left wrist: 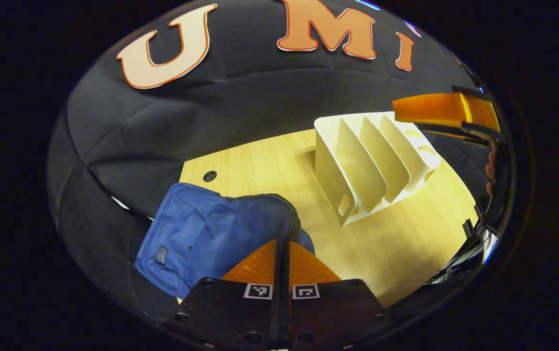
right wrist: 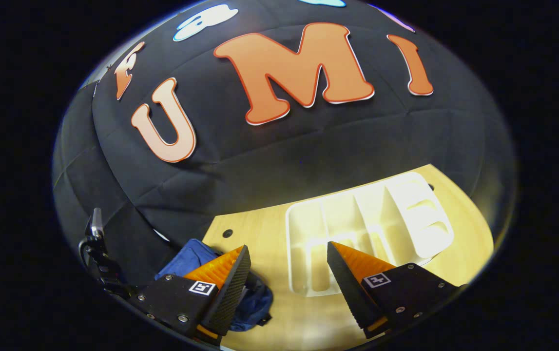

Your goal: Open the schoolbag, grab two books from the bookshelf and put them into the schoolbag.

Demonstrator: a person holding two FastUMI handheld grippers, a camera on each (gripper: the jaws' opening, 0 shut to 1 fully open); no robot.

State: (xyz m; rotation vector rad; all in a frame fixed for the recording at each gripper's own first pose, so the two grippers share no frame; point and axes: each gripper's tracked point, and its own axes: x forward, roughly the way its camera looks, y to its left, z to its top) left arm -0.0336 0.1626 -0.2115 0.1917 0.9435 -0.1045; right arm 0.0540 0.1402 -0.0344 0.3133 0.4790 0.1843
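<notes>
Two hand-held grippers are in play over a pale wooden desk. The left hand-held gripper has its fingers pressed together, clenched with no gap between them, and a dark strip runs up between them toward the dark zipper edge of the blue fabric schoolbag; whether it actually pinches the zipper cannot be told. That schoolbag lies slumped on the desk just ahead of and to the left of this hand-held gripper's fingers, its near corner hanging off the desk edge. Ahead and to the right of it stands the white plastic slotted bookshelf, its dividers upright and its slots open toward the camera. No book can be made out in those slots. Farther right, above the bookshelf, the right hand-held gripper hangs in the air, and part of a hand shows just below it.

From the right gripper view, the right hand-held gripper is released, its fingers spread wide with nothing between them. It hovers above the desk. The white bookshelf sits just beyond and between its fingers, seen from above, brightly lit. The blue schoolbag lies behind its left finger, partly hidden by it.
</notes>
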